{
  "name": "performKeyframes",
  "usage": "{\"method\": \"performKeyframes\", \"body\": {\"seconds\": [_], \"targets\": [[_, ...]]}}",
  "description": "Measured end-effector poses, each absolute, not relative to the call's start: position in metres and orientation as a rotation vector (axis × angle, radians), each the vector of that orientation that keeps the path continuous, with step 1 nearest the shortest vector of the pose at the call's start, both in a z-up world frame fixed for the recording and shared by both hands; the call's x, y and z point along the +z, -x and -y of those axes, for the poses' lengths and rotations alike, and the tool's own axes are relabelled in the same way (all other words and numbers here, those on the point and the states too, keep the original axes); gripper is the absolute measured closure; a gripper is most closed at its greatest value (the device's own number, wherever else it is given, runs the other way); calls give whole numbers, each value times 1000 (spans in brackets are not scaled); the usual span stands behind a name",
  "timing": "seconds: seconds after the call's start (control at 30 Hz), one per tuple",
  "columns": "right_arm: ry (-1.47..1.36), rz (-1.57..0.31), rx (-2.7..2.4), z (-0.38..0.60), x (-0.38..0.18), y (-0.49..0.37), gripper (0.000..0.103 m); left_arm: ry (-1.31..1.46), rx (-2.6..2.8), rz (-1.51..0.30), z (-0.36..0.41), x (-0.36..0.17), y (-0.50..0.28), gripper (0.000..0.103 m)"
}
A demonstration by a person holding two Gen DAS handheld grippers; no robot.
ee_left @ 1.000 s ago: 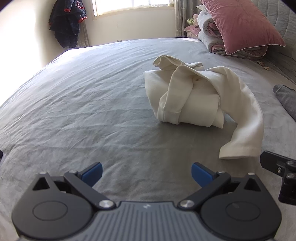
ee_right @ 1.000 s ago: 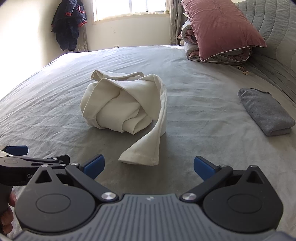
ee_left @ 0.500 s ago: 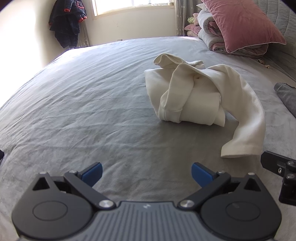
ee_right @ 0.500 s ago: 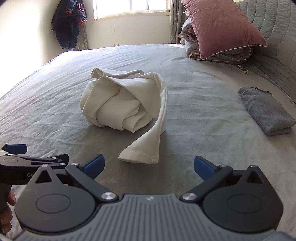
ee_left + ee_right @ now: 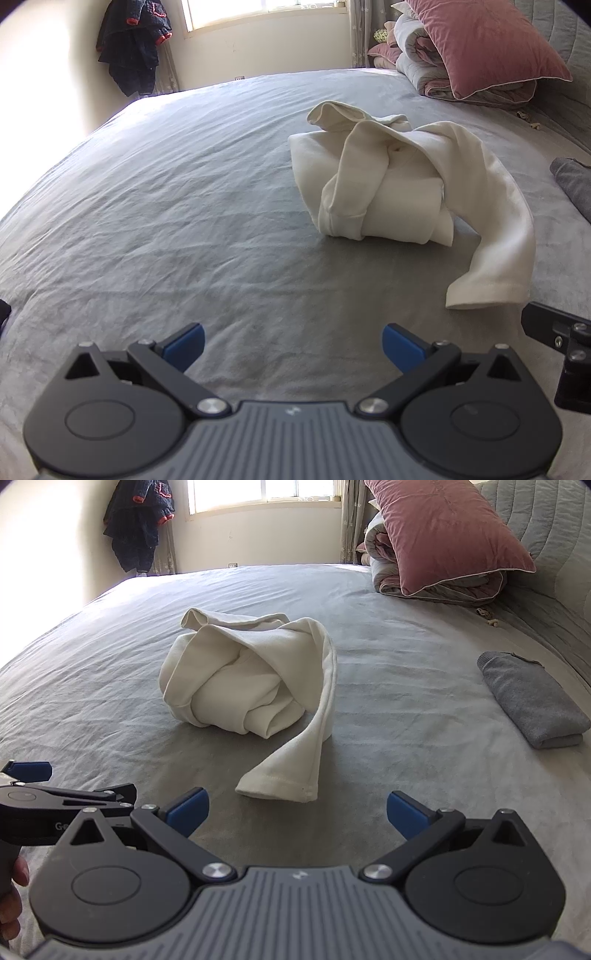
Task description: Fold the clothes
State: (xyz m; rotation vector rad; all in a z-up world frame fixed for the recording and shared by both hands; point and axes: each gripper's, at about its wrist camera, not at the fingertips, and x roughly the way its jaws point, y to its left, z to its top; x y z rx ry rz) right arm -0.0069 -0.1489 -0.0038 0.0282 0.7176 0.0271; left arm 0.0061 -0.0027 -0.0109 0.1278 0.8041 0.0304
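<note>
A cream garment (image 5: 373,184) lies bundled near the middle of the grey bedsheet (image 5: 166,206), rolled loosely on itself, with one long sleeve (image 5: 295,771) trailing off the bundle toward the grippers and ending flat on the sheet. In the left wrist view the left gripper (image 5: 291,341) hangs low over the bare sheet, its blue-tipped jaws spread wide with nothing between them — the bundle sits at about 1 o'clock from it, well apart. In the right wrist view the right gripper (image 5: 297,808) is likewise wide apart and empty, the sleeve's cuff just ahead at 12 o'clock, not touching either fingertip. A folded grey cloth (image 5: 532,701) rests at 2 o'clock from the right gripper, and a pink pillow (image 5: 447,535) tops stacked bedding at the far edge — roughly 1 o'clock.
</note>
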Motion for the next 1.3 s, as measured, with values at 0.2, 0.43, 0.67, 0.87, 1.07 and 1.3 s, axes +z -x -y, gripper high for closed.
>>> {"method": "performKeyframes", "body": {"seconds": [0.2,0.43,0.67,0.87,1.07,1.3], "targets": [[-29,-727,22,150,-6,6,0,-125,31,-805,2,-11,-7,0],[-25,-732,21,149,-7,6,0,-129,29,-809,2,-11,-7,0],[-21,-735,19,149,-8,6,0,-136,28,-813,2,-12,-7,0],[-22,-737,18,148,-8,5,0,-139,28,-815,3,-12,-8,0],[-17,-739,18,148,-8,5,0,-142,27,-818,3,-13,-8,1],[-15,-742,19,149,-9,6,0,-146,29,-821,3,-12,-7,0]]}}
